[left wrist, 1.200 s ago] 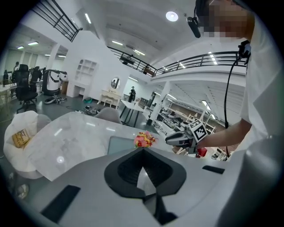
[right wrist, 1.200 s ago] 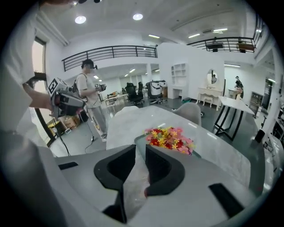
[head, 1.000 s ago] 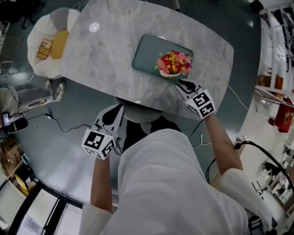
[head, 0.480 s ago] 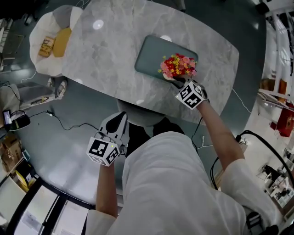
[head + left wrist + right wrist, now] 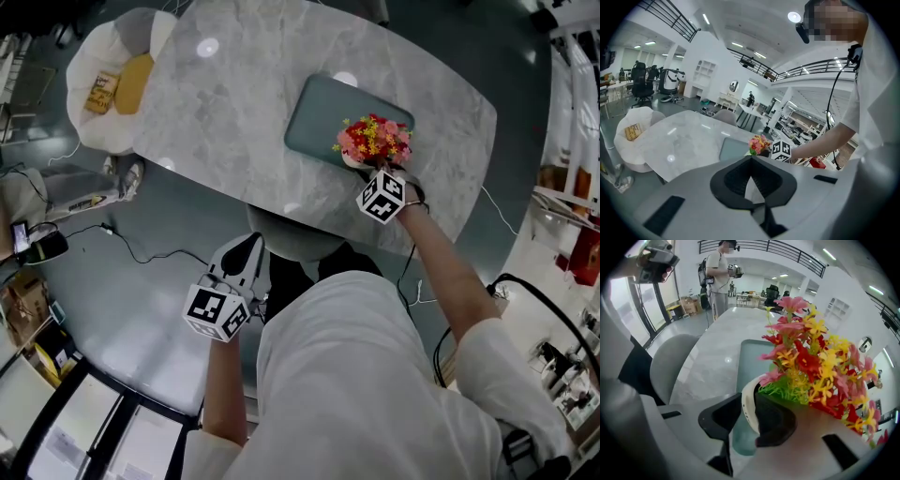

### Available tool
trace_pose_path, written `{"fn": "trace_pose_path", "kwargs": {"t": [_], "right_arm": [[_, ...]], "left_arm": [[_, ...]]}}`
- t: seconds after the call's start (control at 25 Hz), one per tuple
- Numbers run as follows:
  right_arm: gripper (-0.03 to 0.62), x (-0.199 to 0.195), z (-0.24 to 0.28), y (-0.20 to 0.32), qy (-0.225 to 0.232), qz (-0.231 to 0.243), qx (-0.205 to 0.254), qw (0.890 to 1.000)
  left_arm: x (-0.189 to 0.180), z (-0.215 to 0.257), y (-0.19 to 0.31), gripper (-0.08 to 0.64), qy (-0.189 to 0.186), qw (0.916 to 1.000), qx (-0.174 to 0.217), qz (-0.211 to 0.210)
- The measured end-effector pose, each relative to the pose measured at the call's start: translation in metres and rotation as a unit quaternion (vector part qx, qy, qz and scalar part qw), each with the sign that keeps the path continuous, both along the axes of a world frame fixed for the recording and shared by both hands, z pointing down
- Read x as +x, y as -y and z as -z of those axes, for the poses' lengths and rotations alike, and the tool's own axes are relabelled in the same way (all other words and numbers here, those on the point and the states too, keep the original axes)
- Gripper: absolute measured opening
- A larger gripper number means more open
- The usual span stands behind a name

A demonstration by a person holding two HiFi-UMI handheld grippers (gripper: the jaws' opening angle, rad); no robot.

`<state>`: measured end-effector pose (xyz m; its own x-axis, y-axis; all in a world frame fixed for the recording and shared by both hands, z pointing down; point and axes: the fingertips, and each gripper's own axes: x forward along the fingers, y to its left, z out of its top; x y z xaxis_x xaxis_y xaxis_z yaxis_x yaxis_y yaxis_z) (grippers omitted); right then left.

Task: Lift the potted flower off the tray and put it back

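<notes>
— Right gripper, state?
— Jaws are pinching the potted flower by its white rim, one jaw inside; tray is lying beneath and ahead of them.

Right gripper moves in from just short of the potted flower; its jaws now pinch the pot's white rim.

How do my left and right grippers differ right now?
The right gripper grips the potted flower by its white rim; the left gripper is shut and empty. The right gripper is over the marble table; the left gripper is off its near edge. Both point toward the table.
</notes>
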<state>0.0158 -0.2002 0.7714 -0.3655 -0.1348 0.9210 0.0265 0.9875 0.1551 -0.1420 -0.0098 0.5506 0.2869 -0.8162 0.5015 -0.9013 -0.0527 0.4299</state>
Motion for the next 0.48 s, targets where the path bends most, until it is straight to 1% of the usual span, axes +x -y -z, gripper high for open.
{"fn": "trace_pose_path", "kwargs": {"t": [0.08, 0.24, 0.48], "right_arm": [[0.067, -0.001, -0.002, 0.003, -0.007, 0.008, 0.018, 1.0], [0.057, -0.002, -0.001, 0.001, -0.023, 0.033, 0.04, 0.998], [0.055, 0.0, 0.01, -0.001, -0.028, 0.029, 0.054, 0.998]], "left_arm": [[-0.004, -0.001, -0.003, 0.009, 0.0, 1.0, -0.003, 0.004], [-0.012, -0.002, -0.007, 0.009, -0.002, 0.9999, -0.004, 0.01], [-0.018, 0.004, -0.007, 0.009, 0.0, 1.0, 0.004, 0.003]]}}
